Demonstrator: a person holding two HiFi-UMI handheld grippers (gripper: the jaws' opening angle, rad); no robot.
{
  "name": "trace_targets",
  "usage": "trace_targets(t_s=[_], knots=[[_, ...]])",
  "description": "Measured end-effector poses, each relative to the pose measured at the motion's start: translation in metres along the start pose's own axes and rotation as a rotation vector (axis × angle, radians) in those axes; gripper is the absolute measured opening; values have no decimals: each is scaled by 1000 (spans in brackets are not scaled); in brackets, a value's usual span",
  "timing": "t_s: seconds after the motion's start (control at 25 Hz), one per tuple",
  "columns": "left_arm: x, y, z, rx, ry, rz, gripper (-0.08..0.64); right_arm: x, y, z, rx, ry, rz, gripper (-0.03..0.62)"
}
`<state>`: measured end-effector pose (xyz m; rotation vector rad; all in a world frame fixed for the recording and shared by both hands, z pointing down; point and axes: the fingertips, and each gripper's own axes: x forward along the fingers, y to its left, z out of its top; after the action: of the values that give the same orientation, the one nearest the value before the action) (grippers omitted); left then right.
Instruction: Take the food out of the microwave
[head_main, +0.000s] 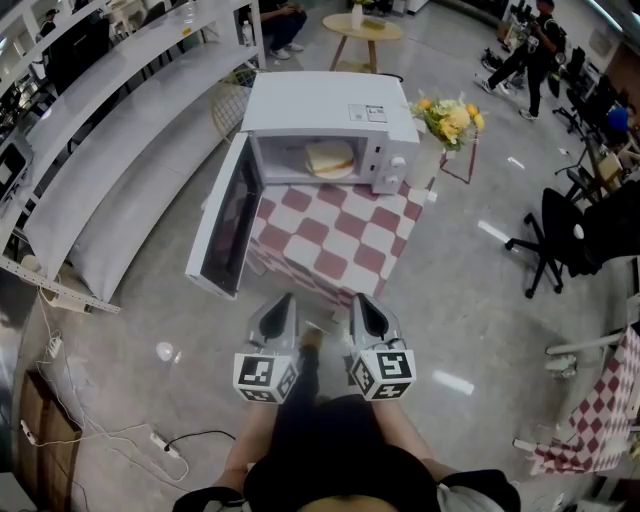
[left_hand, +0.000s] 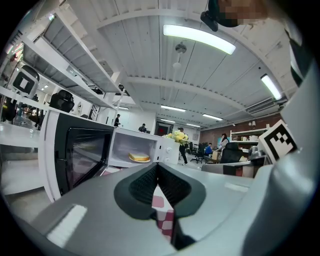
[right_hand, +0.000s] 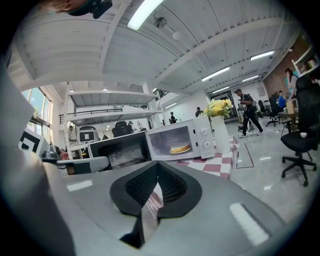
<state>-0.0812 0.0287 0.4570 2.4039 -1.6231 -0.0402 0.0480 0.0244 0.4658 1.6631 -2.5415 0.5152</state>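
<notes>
A white microwave stands on a red-and-white checked table, its door swung wide open to the left. Inside lies the food, a pale yellow piece on a plate, also seen as the food and the food in the gripper views. My left gripper and right gripper hang side by side in front of the table, well short of the microwave. Both are shut with nothing between the jaws.
A vase of yellow flowers stands right of the microwave. Long white shelving runs along the left. A black office chair is at the right, a cable and power strip on the floor at lower left. People stand in the background.
</notes>
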Motion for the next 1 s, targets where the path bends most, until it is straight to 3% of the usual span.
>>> trace_targets(t_s=[1.0], knots=[[98,37,24,-15,14,-66,11,87,-31,31,5,12,-58,0]])
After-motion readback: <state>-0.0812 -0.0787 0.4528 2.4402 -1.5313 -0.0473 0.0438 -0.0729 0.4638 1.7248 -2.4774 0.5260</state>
